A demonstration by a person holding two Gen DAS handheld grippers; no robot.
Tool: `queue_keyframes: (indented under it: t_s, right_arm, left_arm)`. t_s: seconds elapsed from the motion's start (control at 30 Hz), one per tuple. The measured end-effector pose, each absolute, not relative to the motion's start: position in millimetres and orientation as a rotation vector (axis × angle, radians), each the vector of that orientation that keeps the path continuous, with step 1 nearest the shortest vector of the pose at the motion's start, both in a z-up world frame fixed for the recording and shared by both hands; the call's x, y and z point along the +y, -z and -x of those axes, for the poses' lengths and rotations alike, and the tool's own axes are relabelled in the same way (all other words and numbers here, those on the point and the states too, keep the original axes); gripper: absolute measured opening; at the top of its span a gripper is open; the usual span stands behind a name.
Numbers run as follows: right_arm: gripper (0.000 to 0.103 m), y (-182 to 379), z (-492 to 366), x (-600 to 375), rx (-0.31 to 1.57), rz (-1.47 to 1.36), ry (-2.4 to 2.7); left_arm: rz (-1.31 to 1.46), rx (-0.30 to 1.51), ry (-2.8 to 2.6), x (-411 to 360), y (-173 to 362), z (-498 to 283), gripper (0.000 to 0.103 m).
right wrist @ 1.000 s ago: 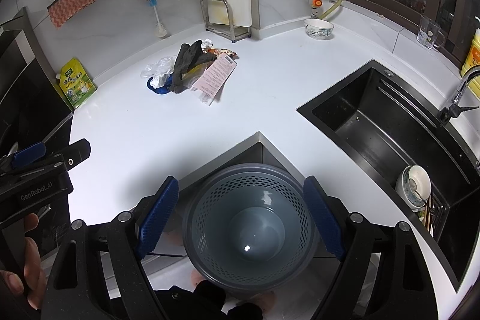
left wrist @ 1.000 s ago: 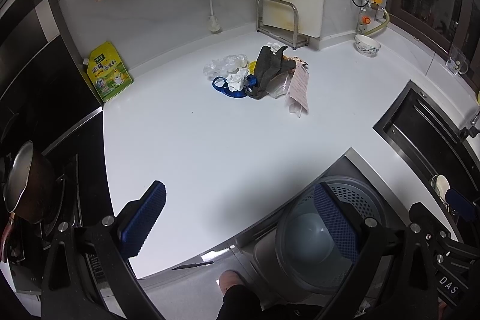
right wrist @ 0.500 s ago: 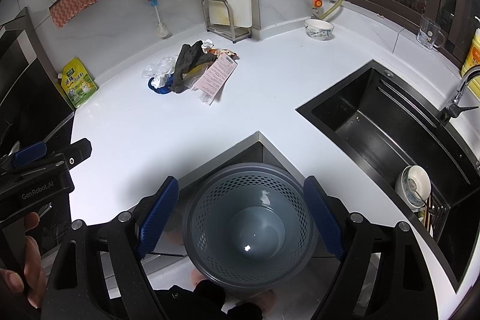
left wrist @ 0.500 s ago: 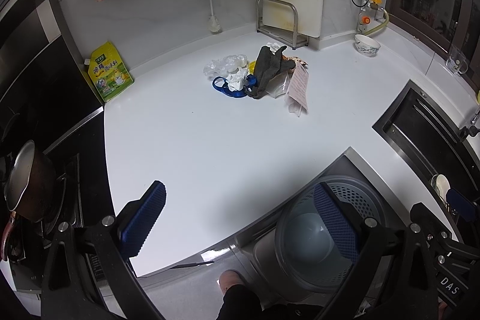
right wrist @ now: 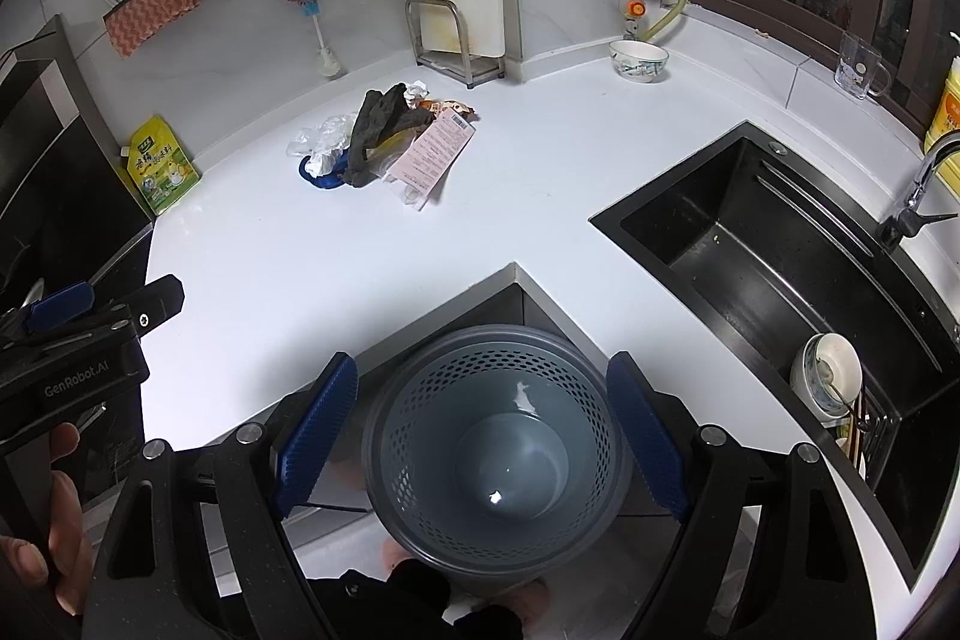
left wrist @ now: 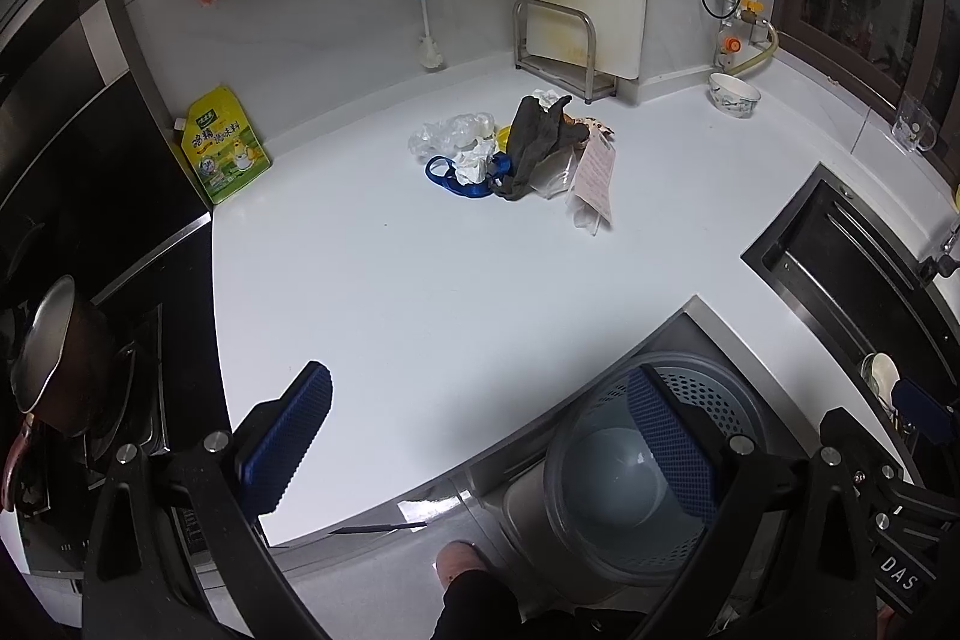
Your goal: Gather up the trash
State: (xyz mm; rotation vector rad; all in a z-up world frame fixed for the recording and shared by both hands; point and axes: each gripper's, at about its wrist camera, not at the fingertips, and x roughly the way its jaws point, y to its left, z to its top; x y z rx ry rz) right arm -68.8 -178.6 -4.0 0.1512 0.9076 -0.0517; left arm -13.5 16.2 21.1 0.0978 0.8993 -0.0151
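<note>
A heap of trash lies on the white counter near the back wall: a dark rag [left wrist: 540,142] [right wrist: 384,124], crumpled clear plastic [left wrist: 450,133] [right wrist: 321,136], a blue strap [left wrist: 450,178], white tissue and a pink label sheet [left wrist: 597,172] [right wrist: 435,148]. A grey perforated bin [right wrist: 498,454] [left wrist: 648,466] stands on the floor in the counter's inner corner, empty. My left gripper [left wrist: 486,448] is open and empty over the counter's front edge. My right gripper [right wrist: 480,430] is open and empty above the bin.
A black sink [right wrist: 798,292] with a bowl in it lies to the right. A stove with a pot [left wrist: 60,358] is at the left. A yellow-green pouch [left wrist: 225,145], a cutting-board rack [left wrist: 564,40], a small bowl [left wrist: 735,94] and a glass mug [right wrist: 861,64] stand along the wall.
</note>
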Motion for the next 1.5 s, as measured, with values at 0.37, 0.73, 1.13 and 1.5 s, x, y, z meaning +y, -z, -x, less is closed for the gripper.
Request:
queue_keyframes:
  t_s: [0.37, 0.73, 1.13, 1.5]
  right_arm:
    - [0.081, 11, 65, -188, 0.891, -0.139, -0.02]
    - [0.081, 29, 6, -176, 0.921, -0.172, -0.021]
    - [0.081, 71, -117, -162, 0.977, -0.283, 0.098]
    - [0.081, 101, -229, -140, 0.997, -0.276, 0.161]
  left_arm:
    - [-0.085, 0.902, -0.04, 13, -11, 24, 0.097]
    - [-0.052, 0.921, -0.055, 54, 8, -29, 0.097]
    - [-0.115, 0.919, 0.04, 84, 42, -169, 0.097]
    - [-0.147, 0.942, 0.159, 78, 89, -250, 0.097]
